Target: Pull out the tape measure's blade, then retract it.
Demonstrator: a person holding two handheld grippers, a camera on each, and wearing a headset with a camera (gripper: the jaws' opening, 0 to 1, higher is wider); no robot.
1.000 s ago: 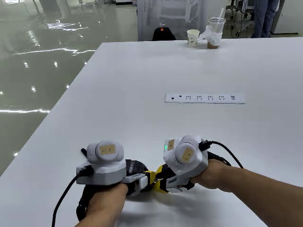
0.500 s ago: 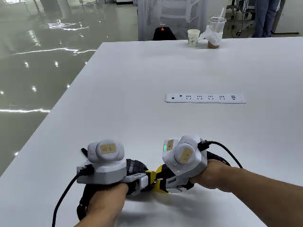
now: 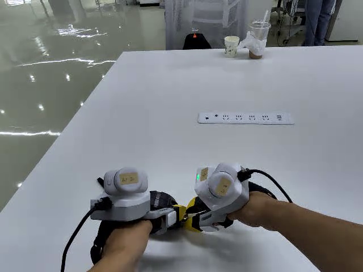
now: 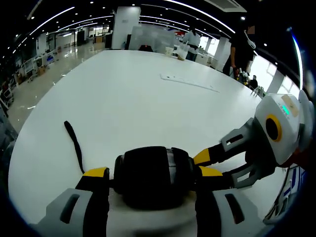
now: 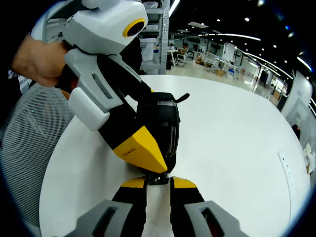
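1. The tape measure [image 4: 154,177] sits at the near edge of the table [image 3: 170,113], held between the two grippers. Its case is black, squat and rounded, with a matte shell and a glossier band across the middle.
2. The left gripper [image 4: 153,172] is clamped on that case. Its yellow-tipped jaws press against opposite sides, as its own view shows. The gripper's body is grey-white hard plastic with blocky edges.
3. The right gripper [image 5: 158,183] meets the case head-on from the other side. Its two yellow tips are drawn almost together and pinch a small dark hook [image 5: 159,178] at the mouth of the case. No length of blade can be made out between the hook and the case.
4. In the head view the two grippers are tip to tip, low in the frame. Each is wrapped by a hand, and a black cable trails from each.
5. A thin black strap [image 4: 74,143] lies limp and slightly curved on the table, just left of the case in the left gripper view.
6. The table is smooth, flat and plain white.
7. Farther out lies a power strip [image 3: 245,118], a long, flat white bar with a row of sockets, well apart from the grippers.
8. At the far edge stand a small paper cup [image 3: 231,45] and, beside it, a clear plastic cup [image 3: 258,37] with a straw.
9. The floor [image 3: 51,85] past the table's left edge is glossy and mirrors the ceiling lights.
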